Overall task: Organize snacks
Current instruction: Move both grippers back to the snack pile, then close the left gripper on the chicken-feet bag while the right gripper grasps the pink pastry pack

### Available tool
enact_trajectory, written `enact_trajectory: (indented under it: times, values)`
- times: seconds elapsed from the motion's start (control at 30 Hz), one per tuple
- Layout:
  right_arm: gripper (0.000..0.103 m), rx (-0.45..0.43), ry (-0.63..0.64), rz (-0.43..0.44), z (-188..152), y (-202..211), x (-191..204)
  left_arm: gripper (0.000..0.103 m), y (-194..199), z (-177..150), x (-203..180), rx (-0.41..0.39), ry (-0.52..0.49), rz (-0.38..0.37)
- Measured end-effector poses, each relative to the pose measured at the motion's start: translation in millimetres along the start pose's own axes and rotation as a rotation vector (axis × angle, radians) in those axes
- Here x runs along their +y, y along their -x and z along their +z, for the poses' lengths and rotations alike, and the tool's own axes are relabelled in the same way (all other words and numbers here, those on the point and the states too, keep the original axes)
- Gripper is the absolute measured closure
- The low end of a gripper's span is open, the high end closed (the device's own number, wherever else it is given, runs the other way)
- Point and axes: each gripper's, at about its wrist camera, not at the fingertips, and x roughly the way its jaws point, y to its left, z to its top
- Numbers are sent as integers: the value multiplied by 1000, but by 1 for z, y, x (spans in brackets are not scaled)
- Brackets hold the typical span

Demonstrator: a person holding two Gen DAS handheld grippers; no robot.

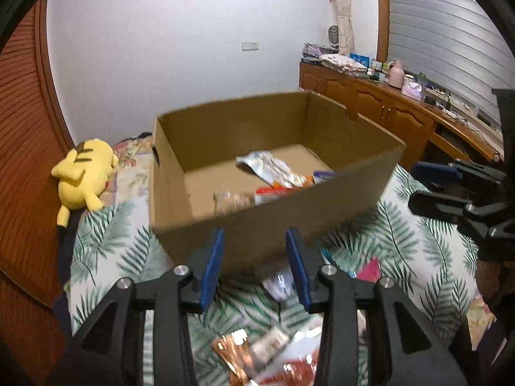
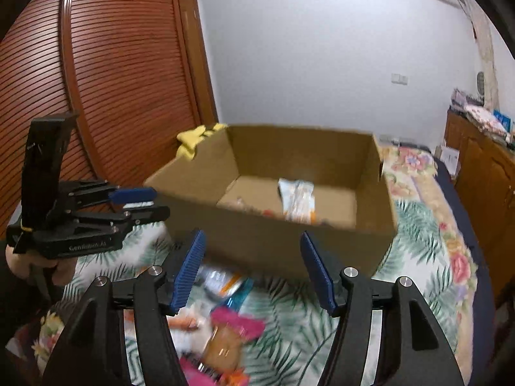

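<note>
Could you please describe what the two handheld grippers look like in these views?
Both are matte black plastic linkage frames with silver pivot bolts and blue ribbed pads on the fingers. The left gripper bears pale lettering on its body and an upright black block behind. The right gripper looks the same in build.

Snack packets (image 1: 280,173) (crinkled) in open box (image 1: 199,135)

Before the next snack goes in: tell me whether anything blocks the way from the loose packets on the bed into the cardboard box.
Only the cardboard box's own near wall stands between the packets and its inside; they must be lifted over it. The top is open, nothing covers it.
</note>
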Motion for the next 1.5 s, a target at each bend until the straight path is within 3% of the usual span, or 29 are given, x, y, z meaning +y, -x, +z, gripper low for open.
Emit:
enact_trajectory:
  times: [0.5,0.8,1.0,1.13,1.27,1.5]
  values:
    - [39,177,-54,-7,-71,-35,12,64,3,-78,-33,131,-10,-61]
    - [39,224,-46,-1,-83,-51,11,64,-11,-95,-41,196,-20,-83]
    - [39,239,-53,11,-86,-56,9,60,-16,-95,-38,186,-6,-106]
    - [39,247,-48,12,-87,-56,9,51,-22,-100,-40,199,-8,-106]
    - [39,248,-39,7,-88,-56,10,34,-27,-106,-38,207,14,-104]
    - [38,252,-28,1,-89,-60,14,22,-29,-109,-54,205,-53,-61]
